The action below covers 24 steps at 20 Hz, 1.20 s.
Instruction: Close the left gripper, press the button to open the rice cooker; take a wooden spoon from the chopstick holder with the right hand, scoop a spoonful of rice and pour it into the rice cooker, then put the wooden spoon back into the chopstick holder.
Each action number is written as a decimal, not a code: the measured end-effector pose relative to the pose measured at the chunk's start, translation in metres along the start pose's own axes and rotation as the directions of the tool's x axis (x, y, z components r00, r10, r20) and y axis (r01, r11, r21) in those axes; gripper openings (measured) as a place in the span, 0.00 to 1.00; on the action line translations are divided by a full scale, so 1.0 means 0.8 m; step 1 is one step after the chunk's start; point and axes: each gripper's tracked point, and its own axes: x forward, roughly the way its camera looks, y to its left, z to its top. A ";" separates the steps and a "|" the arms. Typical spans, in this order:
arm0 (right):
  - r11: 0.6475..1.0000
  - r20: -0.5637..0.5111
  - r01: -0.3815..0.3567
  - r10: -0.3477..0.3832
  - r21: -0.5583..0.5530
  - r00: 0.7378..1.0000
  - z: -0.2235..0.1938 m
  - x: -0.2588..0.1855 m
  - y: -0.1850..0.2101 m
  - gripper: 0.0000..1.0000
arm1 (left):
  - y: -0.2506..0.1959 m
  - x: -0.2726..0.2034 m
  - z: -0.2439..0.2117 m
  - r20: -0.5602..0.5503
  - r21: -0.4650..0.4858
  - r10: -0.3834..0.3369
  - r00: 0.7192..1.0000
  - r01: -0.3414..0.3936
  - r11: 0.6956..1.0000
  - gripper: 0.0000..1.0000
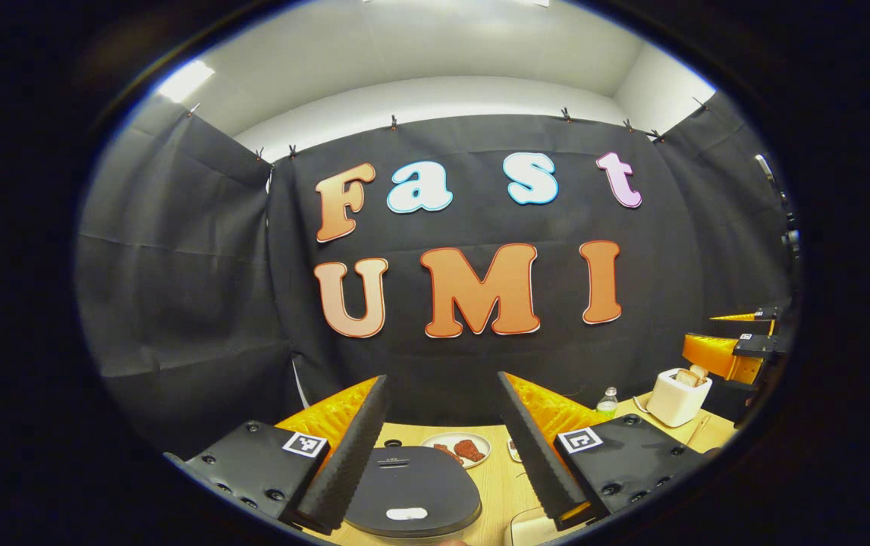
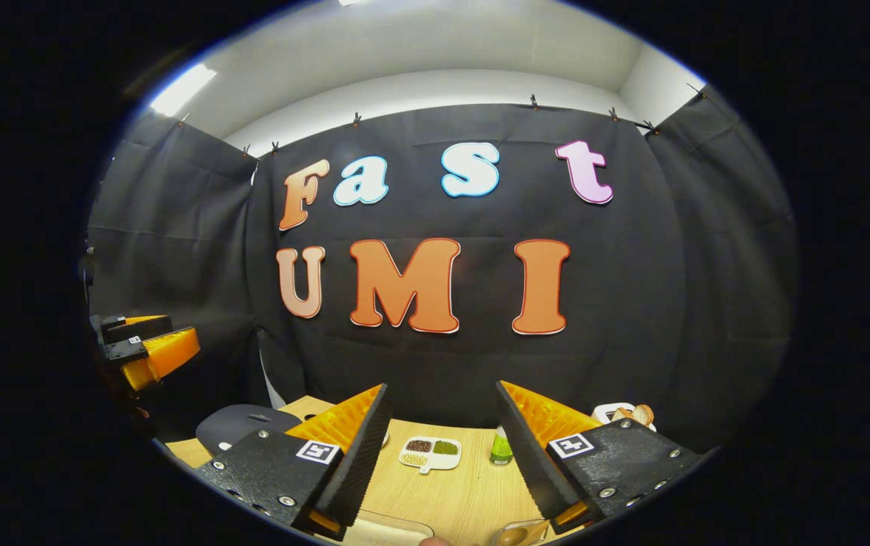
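Pale wood surface point(image 1: 495, 485) in the left gripper view; we see the left gripper point(image 1: 442, 447) with fingers spread wide, holding nothing, above the closed rice cooker point(image 1: 412, 489), lid dark. A plate point(image 1: 456, 449) lies just behind the cooker. The white chopstick holder point(image 1: 677, 396) stands far right on the surface, wooden spoon point(image 1: 698, 371) upright in it, the right gripper point(image 1: 734, 345) raised beside it. In the right gripper view, we note the right gripper point(image 2: 442, 455) also wide open and empty; rice cooker point(image 2: 241, 425) at left, a two-part dish point(image 2: 430, 452) and a green bottle point(image 2: 500, 447) ahead, chopstick holder point(image 2: 620, 413) behind the right-hand finger.
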 end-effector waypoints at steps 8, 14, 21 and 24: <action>1.000 0.039 -0.013 0.013 -0.001 0.999 0.015 -0.002 0.001 0.89 | -0.008 -0.007 0.013 0.019 0.000 -0.010 1.000 0.010 1.000 0.88; 1.000 0.034 -0.022 0.022 -0.002 0.999 0.013 -0.003 0.001 0.89 | -0.012 -0.006 0.016 0.036 -0.003 0.001 0.999 -0.001 1.000 0.88; 1.000 0.018 -0.023 0.023 -0.004 1.000 0.011 -0.002 0.003 0.89 | -0.017 -0.004 0.010 0.017 0.003 0.006 1.000 -0.006 1.000 0.88; 1.000 0.006 -0.020 0.020 -0.004 1.000 0.010 0.000 0.003 0.89 | -0.020 -0.002 0.012 0.024 0.013 -0.004 1.000 0.004 1.000 0.88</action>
